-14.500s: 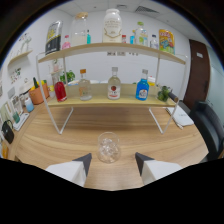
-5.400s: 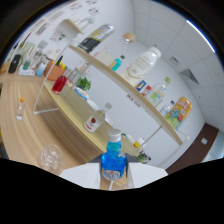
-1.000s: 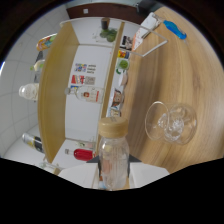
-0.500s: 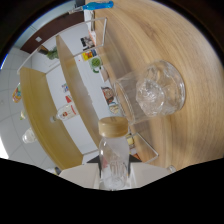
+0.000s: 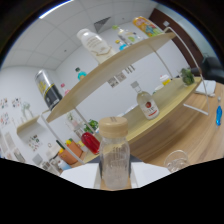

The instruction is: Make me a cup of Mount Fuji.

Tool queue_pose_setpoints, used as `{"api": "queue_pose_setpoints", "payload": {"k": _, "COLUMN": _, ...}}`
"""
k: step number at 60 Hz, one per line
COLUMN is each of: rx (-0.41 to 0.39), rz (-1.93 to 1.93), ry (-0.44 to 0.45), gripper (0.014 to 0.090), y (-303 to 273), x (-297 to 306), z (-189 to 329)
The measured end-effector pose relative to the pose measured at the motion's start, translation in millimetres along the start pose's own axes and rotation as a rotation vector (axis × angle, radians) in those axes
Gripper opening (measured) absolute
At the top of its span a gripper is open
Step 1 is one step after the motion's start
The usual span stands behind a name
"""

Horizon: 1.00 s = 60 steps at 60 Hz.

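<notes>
Bottle [image 5: 115, 157] with beige cap stands clamped between both gripper [image 5: 116, 181] fingers, with the glass [image 5: 179, 161] near on the wooden table [image 5: 200, 132].

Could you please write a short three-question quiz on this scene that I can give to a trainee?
1. True or false: the tongs are shut on a clear bottle with a tan cap.
2. Multiple choice: where is the empty glass? A) on the upper shelf; B) on the wooden table, beside the held bottle; C) between the tongs.
3. Fill in: the bottle with the red label stands on the ______ shelf of the rack.

Key
1. True: the bottle sits between both fingers, lifted and tilted with the view.
2. B.
3. Lower; the white jug lies on the upper shelf.
</notes>
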<state>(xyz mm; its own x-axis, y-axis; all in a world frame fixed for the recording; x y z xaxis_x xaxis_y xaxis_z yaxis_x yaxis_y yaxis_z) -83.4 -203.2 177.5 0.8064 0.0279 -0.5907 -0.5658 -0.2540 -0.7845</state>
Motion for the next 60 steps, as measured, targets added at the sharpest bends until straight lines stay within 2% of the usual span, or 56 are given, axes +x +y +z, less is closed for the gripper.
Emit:
{"api": "queue_pose_setpoints", "payload": {"k": 12, "rx": -0.089, "rz": -0.430, "ry": 0.094, "gripper": 0.0402, "y": 51, "x": 27, "z": 23}}
{"api": "queue_pose_setpoints", "payload": {"k": 33, "rx": -0.214, "rz": -0.540, "ry": 0.124, "gripper": 0.0416, "y": 104, "x": 58, "z": 28}}
{"api": "queue_pose_setpoints", "payload": {"k": 51, "rx": -0.212, "rz": -0.601, "ry": 0.104, "gripper": 0.0439, "y": 112, "x": 56, "z": 10}}
{"api": "queue_pose_setpoints", "payload": {"k": 58, "rx": -0.227, "rz": -0.596, "ry": 0.116, "gripper": 0.0536, "y": 112, "x": 55, "z": 3}}
{"api": "queue_pose_setpoints", "payload": {"k": 60, "rx": -0.236, "rz": -0.595, "ry": 0.131, "gripper": 0.0593, "y": 111, "x": 56, "z": 0}}
